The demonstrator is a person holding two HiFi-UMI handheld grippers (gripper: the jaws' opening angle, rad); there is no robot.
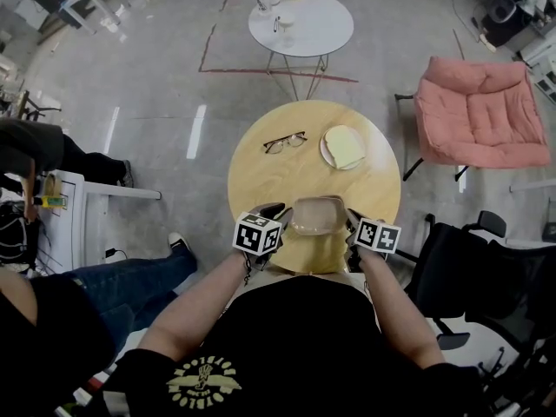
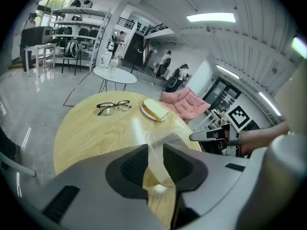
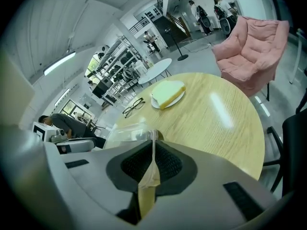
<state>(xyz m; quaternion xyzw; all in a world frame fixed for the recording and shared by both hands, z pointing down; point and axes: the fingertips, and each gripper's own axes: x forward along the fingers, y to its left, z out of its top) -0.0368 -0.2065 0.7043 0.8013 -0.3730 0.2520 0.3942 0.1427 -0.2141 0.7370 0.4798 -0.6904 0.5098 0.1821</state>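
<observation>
A clear plastic container (image 1: 314,215) hangs over the near edge of the round wooden table (image 1: 261,181), held between both grippers. My left gripper (image 1: 276,208) is shut on its left rim, which runs between the jaws in the left gripper view (image 2: 154,157). My right gripper (image 1: 352,220) pinches the right rim, a thin clear edge in the right gripper view (image 3: 153,147). Farther out on the table lie black glasses (image 1: 285,142) and a white plate with a slice of bread (image 1: 344,147).
A small white round table (image 1: 301,24) with bottles stands beyond. A pink chair (image 1: 478,111) is at the right, a black chair (image 1: 452,276) at the near right. A seated person's leg in jeans (image 1: 130,276) and a white cabinet (image 1: 82,211) are at the left.
</observation>
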